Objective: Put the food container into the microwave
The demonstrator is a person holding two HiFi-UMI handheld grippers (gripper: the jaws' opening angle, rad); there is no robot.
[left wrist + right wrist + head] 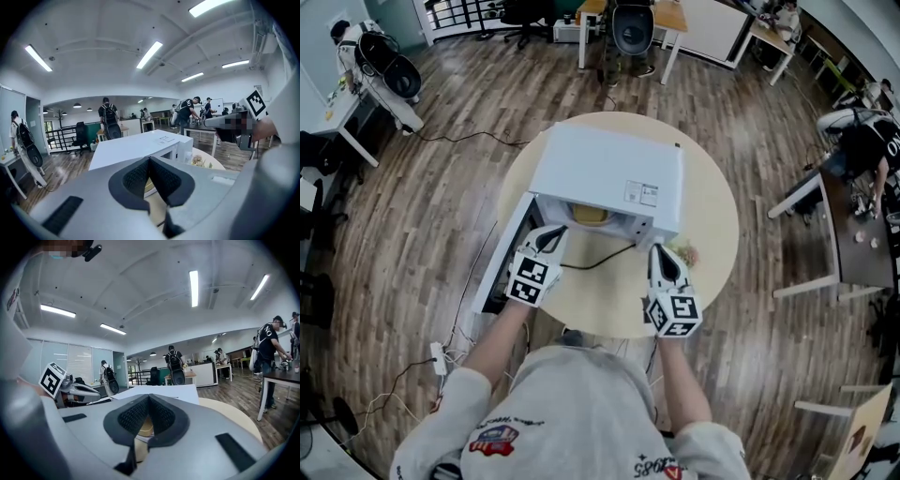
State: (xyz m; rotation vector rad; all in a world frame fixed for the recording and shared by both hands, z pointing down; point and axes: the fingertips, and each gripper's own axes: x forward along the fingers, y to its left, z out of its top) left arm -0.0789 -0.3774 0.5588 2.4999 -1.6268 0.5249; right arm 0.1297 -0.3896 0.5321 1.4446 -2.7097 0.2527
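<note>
The white microwave (605,173) stands on a round beige table (712,225) with its door (502,258) swung open to the left. The food container (591,215), with yellow contents, sits inside the cavity. My left gripper (551,234) hovers just in front of the opening, shut and holding nothing. My right gripper (659,251) is at the microwave's front right corner, also shut and empty. In the left gripper view the pads (136,178) meet at the tip with the microwave (136,147) beyond. In the right gripper view a bit of the container (144,425) shows under the closed fingertips.
A black cable (600,258) runs across the table from the microwave's front. A small bunch of plant stuff (684,251) lies by the microwave's right side. Desks, chairs and several people stand around the room on the wooden floor.
</note>
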